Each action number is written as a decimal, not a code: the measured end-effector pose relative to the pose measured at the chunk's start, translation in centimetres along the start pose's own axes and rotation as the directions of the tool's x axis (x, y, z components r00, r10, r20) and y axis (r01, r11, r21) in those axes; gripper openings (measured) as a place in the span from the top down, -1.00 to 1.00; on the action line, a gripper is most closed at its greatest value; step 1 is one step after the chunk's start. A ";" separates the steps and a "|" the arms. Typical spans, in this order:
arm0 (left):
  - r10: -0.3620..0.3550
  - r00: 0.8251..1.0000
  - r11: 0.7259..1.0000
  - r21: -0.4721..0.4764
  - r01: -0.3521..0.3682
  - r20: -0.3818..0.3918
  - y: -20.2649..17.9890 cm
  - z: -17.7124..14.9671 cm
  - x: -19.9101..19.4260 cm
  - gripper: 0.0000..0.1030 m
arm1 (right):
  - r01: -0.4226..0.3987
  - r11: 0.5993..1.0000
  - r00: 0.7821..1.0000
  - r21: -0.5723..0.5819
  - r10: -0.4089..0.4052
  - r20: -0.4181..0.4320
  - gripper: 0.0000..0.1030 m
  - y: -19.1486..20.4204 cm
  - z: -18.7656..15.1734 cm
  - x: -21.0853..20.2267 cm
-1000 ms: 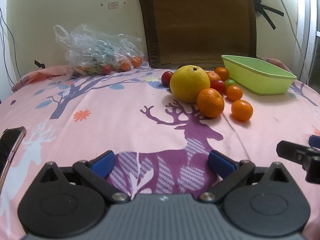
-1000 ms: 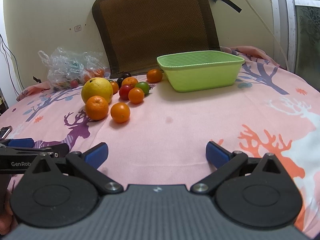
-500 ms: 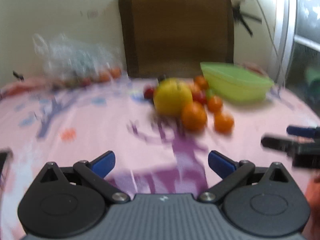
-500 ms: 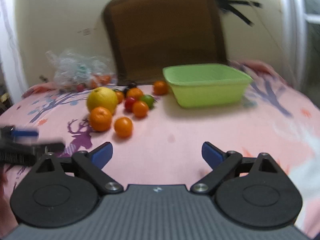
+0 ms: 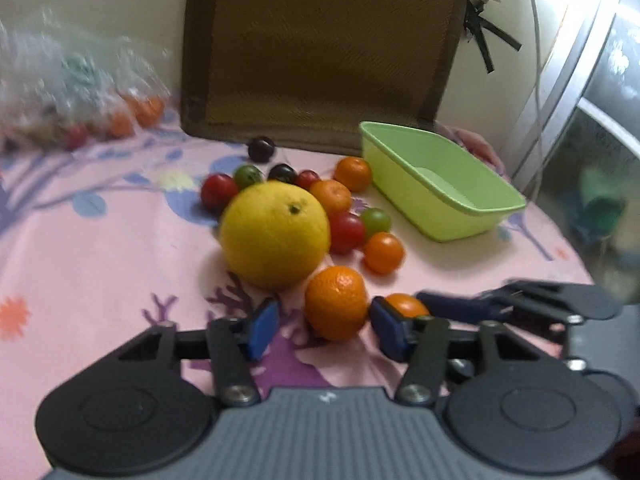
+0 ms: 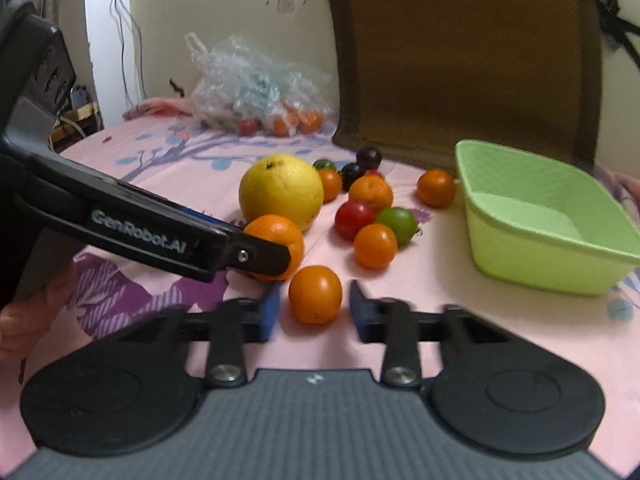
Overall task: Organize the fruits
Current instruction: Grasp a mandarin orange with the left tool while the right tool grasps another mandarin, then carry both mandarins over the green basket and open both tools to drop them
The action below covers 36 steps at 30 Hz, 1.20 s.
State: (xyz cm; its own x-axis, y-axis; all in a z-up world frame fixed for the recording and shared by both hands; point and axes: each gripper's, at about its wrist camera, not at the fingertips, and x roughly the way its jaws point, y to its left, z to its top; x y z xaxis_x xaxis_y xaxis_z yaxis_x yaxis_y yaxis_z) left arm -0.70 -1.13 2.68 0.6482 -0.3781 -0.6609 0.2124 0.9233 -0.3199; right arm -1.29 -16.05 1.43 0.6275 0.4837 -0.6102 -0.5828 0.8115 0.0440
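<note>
The mandarin (image 5: 337,307) sits between the blue pads of the left gripper (image 5: 323,327), whose jaws stand apart around it without gripping; the right gripper (image 6: 313,306) likewise brackets a smaller orange fruit (image 6: 315,293), apparently not clamped. Both fruits lie on the pink cloth (image 5: 100,264), near the empty green basin (image 6: 536,216). Closing gently at the widest girth should avoid squashing or rolling them, with the tools crowded together.

Domestic room, a home. Evidence: a tabletop (image 6: 460,304) under a pink cloth printed with deer and trees; a brown woven seat mat (image 6: 464,56) propped against a painted wall ahead of the gripper; a crumpled plastic shopping bag (image 6: 256,84) of fruit far left; loose cables on the wall.
</note>
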 end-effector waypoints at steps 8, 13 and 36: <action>-0.120 0.993 0.992 -0.043 0.120 0.008 -1.0 1.5 0.1 0.36 | 0.099 0.994 0.979 0.041 -0.104 0.177 0.40 -2.8 -0.1 -4.4; -0.182 0.982 0.983 0.029 0.181 0.056 -4.7 5.8 1.4 0.36 | 0.228 0.960 0.925 0.162 -0.265 0.272 0.40 -7.8 1.4 -6.0; -0.079 0.965 0.995 -0.031 0.090 0.251 -1.4 8.5 -1.0 0.01 | 0.308 0.915 0.868 0.259 -0.382 0.316 0.07 -11.7 -0.1 -5.5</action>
State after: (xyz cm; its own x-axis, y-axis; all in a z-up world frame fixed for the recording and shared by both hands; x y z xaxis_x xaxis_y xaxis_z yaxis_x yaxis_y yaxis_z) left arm 4.57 -1.46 9.60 0.7922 -0.4210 -0.4418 0.2470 0.8832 -0.3987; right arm 2.01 -28.26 4.19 0.9308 0.2137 -0.2966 -0.2060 0.9769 0.0571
